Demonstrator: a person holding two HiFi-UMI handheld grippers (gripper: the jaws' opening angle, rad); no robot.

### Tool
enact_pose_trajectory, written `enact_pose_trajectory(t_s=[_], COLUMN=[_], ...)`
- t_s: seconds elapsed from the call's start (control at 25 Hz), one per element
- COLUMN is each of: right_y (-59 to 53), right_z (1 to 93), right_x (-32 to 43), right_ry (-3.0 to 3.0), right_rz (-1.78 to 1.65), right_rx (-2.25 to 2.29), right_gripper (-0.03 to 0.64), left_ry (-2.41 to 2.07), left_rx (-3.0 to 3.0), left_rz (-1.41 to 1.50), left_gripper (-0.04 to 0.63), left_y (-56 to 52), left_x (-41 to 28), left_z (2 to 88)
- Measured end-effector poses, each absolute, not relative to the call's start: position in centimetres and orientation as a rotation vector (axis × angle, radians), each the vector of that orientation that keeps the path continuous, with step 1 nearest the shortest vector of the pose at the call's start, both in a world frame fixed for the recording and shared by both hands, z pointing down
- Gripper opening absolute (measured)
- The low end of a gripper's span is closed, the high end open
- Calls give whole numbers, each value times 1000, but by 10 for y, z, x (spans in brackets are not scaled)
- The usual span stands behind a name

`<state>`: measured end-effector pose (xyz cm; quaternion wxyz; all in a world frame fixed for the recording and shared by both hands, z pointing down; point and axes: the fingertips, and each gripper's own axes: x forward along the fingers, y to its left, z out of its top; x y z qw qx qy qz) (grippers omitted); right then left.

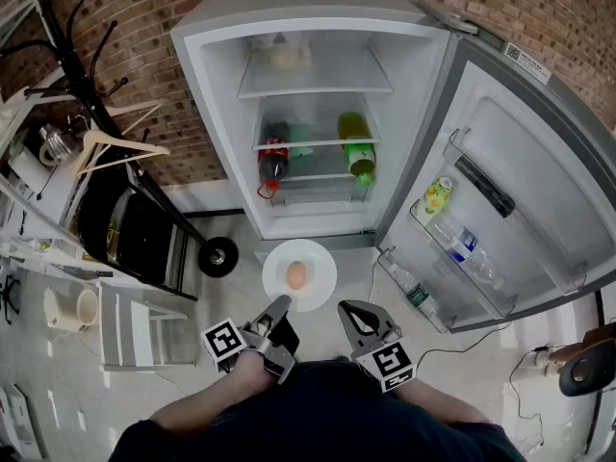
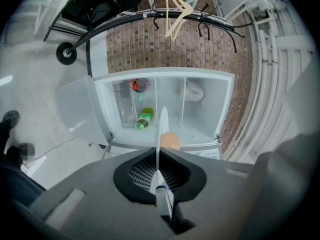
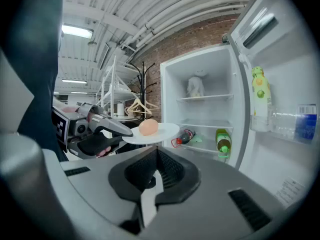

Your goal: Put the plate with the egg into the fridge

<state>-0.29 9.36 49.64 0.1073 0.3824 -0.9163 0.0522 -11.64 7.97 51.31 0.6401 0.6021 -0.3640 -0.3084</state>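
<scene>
The plate [image 1: 320, 264] is a small white one, held out level in front of the open fridge [image 1: 217, 114], above the floor [image 1: 183, 354] near the fridge's foot, with the egg [image 1: 296, 275] loose near its middle. The left gripper [image 1: 281, 304] has it: the jaws are closed on the near rim, and that gripper's view shows the plate edge-on between them.

It looks light, stiff and glazed, so probably slippery under a pinch at one edge. The egg is the fragile part. It is round, nothing keeps it in place, and any tilt could roll it off. Keeping hold at the rim with the plate flat seems the safest way.

The right gripper [image 1: 352, 310] hangs just beside the left one, its jaws together on nothing.

Inside the fridge, a pale lump [image 1: 287, 58] sits on the top shelf. A cola bottle [image 1: 272, 162] and a green bottle [image 1: 358, 152] lie lower down. The glass shelf between these levels looks bare and is likely the easiest landing.

The door [image 1: 539, 181] stands wide to the right, carrying a yellow-green bottle [image 1: 438, 196] and a water bottle [image 1: 462, 243]. A black cart [image 1: 135, 229] and a coat rack [image 1: 91, 94] with a hanger [image 1: 115, 144] stand to the left, well clear of the path.
</scene>
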Motion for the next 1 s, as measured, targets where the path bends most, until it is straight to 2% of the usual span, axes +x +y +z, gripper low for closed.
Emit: enact_pose_trajectory(t_s=[1.0], right_y=[85], right_z=[489], right_x=[12], right_ry=[-2724], right_rz=[106], right_rx=[1125], right_gripper=[9], left_ry=[-851], left_rx=[1365], left_rz=[-746], left_gripper=[15], left_y=[73], left_x=[-105], left_z=[507])
